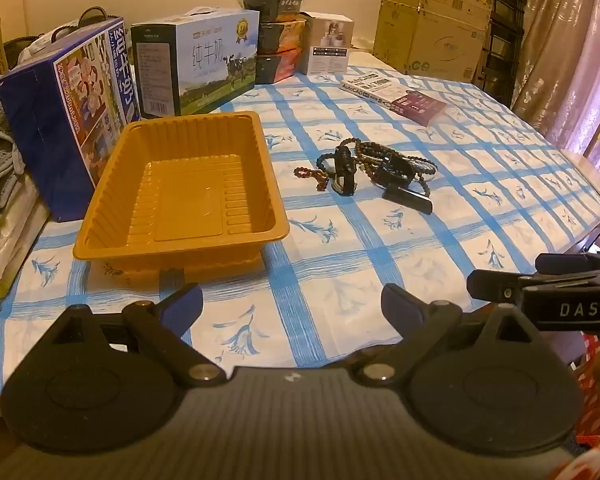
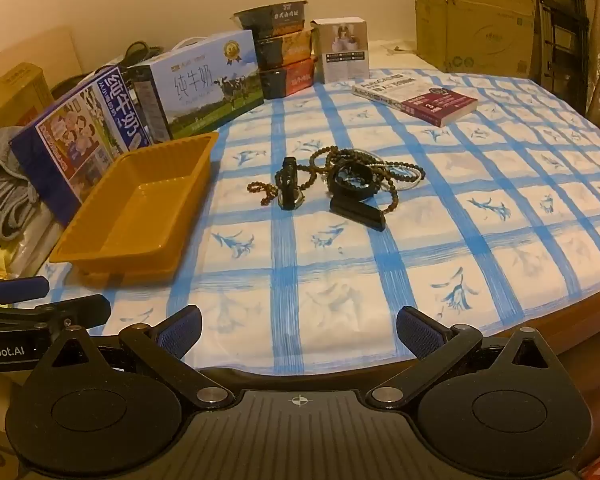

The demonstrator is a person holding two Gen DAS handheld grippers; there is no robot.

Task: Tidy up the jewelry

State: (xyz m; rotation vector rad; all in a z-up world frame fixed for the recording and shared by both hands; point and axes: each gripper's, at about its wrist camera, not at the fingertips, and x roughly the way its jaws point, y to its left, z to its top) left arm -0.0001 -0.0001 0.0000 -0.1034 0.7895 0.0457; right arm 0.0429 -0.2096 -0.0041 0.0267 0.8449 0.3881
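Left wrist view, swept left to right. Milk cartons stand along the far-left edge, about ten o'clock from the camera. Orange tray sits just in front of them at eleven o'clock, on the blue-checked tablecloth; nothing lies in it. Jewelry pile at one o'clock, well apart from the tray: strings of dark beads tangled with two black bands, and a black bar-shaped piece at the near edge. Book further back, beyond the pile.

Left gripper low at six o'clock, jaws spread as wide as they go, nothing between them, over bare cloth. Right gripper enters at three o'clock, side on.

Right wrist view confirms: tray at ten o'clock, pile at twelve, right gripper fully spread and holding nothing, near the table's front edge.

Judgement: task not begun. Every piece is on the cloth, none in the tray. All sorting and moving is left, likely starting with the loose outer pieces before the tangled beads.
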